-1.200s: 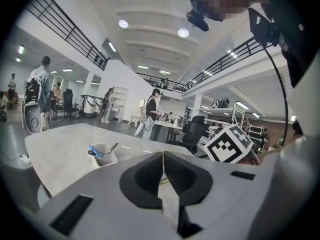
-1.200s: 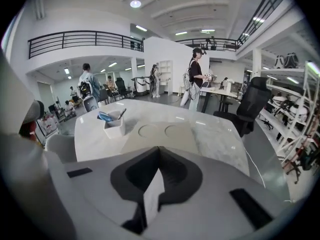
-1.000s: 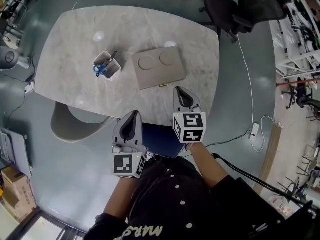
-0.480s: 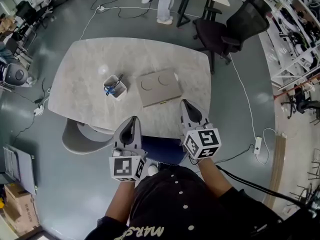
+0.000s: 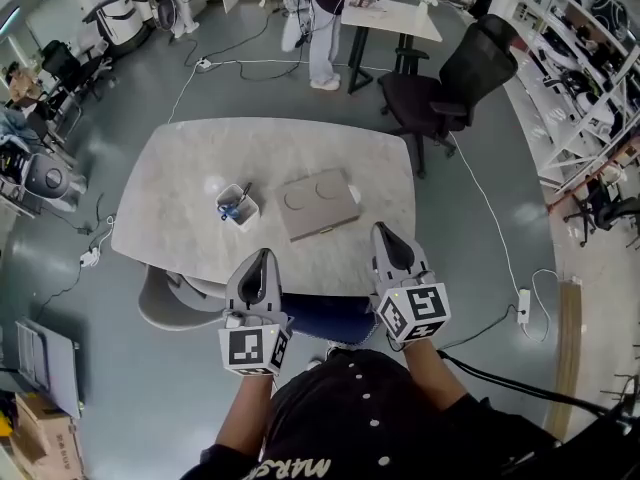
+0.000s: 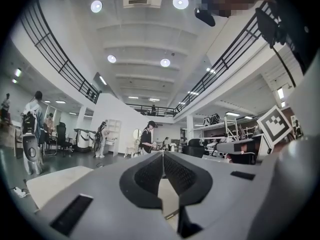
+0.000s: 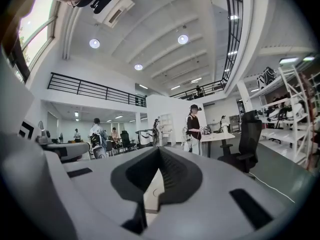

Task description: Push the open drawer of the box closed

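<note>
The flat beige box, with two round dents in its lid, lies on the marble table, right of centre. A thin dark line runs along its near edge; I cannot tell how far the drawer stands out. My left gripper and right gripper hang level above the table's near edge, short of the box and touching nothing. In the left gripper view the gripper has its jaws pressed together with nothing between them. The same holds for the gripper in the right gripper view, where a sliver of the box shows below the pads.
A white cup with scissors and pens stands left of the box. A grey chair is tucked under the table's near left side. A black office chair stands beyond the far right corner. A person stands by a small desk farther back.
Both grippers have risen, still shut. The head view has pulled back and tilted up, so the table looks smaller and more of the room shows.
</note>
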`<act>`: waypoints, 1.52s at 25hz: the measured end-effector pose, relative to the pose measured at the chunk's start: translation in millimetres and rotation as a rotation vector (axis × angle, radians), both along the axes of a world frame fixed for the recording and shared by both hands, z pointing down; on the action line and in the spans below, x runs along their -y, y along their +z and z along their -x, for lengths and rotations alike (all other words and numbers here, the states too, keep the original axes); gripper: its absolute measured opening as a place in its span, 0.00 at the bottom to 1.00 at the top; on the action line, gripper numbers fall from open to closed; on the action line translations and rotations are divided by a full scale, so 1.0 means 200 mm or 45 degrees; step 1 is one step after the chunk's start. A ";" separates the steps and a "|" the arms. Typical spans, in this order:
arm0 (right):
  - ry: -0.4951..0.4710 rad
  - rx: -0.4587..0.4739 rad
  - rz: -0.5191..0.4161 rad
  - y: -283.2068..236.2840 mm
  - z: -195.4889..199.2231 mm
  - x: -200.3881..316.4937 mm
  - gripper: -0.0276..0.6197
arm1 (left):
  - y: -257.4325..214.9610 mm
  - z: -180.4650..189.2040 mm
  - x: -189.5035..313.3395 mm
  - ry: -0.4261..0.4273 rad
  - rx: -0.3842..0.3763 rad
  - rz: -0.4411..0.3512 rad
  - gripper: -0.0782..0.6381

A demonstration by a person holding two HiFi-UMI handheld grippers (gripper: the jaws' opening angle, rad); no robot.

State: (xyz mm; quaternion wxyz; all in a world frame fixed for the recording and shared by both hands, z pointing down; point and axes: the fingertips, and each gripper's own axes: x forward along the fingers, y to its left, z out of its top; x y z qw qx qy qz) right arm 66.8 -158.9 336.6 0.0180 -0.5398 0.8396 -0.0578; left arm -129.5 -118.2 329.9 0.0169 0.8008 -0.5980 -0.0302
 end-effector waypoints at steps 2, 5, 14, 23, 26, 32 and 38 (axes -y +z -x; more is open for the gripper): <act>0.007 0.005 -0.021 -0.03 -0.02 -0.03 0.04 | -0.03 0.00 -0.02 0.002 0.004 -0.019 0.13; 0.009 0.006 -0.049 -0.07 -0.03 -0.06 0.04 | -0.05 -0.01 -0.05 0.002 0.015 -0.039 0.13; 0.003 -0.027 -0.059 -0.07 -0.03 -0.12 0.04 | -0.06 -0.04 -0.12 -0.003 0.019 -0.043 0.13; -0.028 -0.029 -0.051 -0.05 0.01 -0.12 0.04 | -0.06 -0.02 -0.13 -0.022 0.018 -0.050 0.13; -0.032 -0.038 -0.054 -0.04 0.01 -0.13 0.04 | -0.06 -0.02 -0.13 -0.022 0.017 -0.052 0.13; -0.041 -0.036 -0.057 -0.05 0.03 -0.12 0.04 | -0.06 -0.02 -0.12 -0.021 0.017 -0.054 0.13; -0.057 -0.034 -0.066 -0.06 0.05 -0.11 0.04 | -0.05 -0.01 -0.11 -0.029 0.013 -0.046 0.13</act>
